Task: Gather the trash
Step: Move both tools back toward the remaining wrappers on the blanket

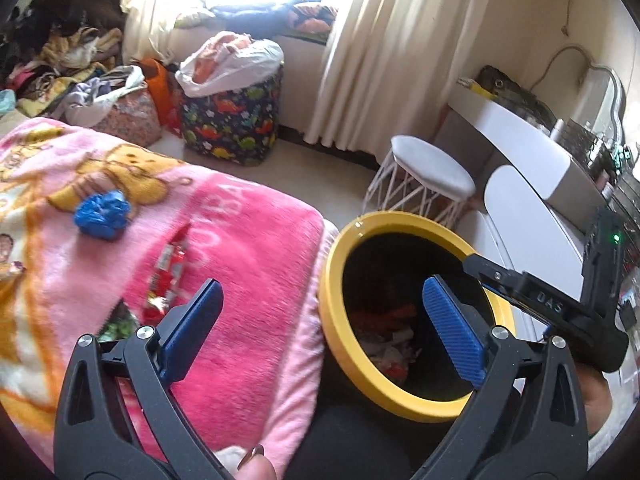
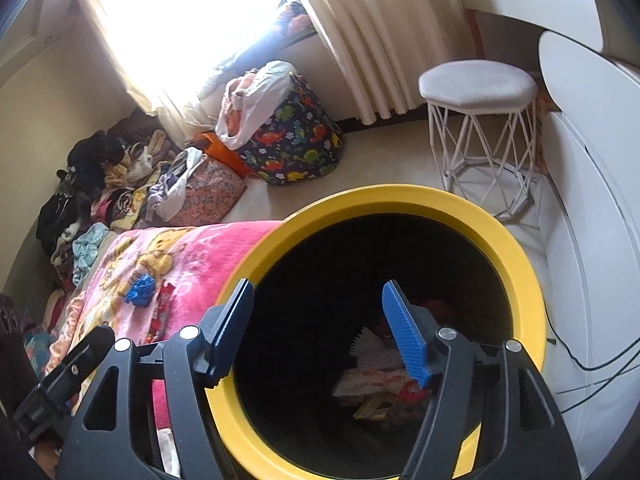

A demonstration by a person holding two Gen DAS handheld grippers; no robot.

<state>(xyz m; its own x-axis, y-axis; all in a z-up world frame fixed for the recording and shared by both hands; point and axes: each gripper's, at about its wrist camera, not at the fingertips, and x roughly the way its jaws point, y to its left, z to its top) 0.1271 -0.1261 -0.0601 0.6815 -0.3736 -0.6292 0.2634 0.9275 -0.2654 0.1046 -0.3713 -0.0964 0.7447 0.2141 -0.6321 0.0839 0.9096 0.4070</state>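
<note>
Raised letters "DAS" stand on the black body of the right gripper (image 1: 554,306), seen in the left wrist view.

The pink blanket (image 1: 248,248) carries big pale letters; only part shows, approx "OBA", rest blurred & folded away.

Wrappers in the yellow-rimmed bin (image 2: 532,280): a white one (image 2: 372,378) has red print, too small & dim to read in the right wrist view.

Red candy wrappers (image 1: 168,276) on the blanket show white label patches w/ print, not legible.

No numbers or signs can be read anywhere else.
</note>
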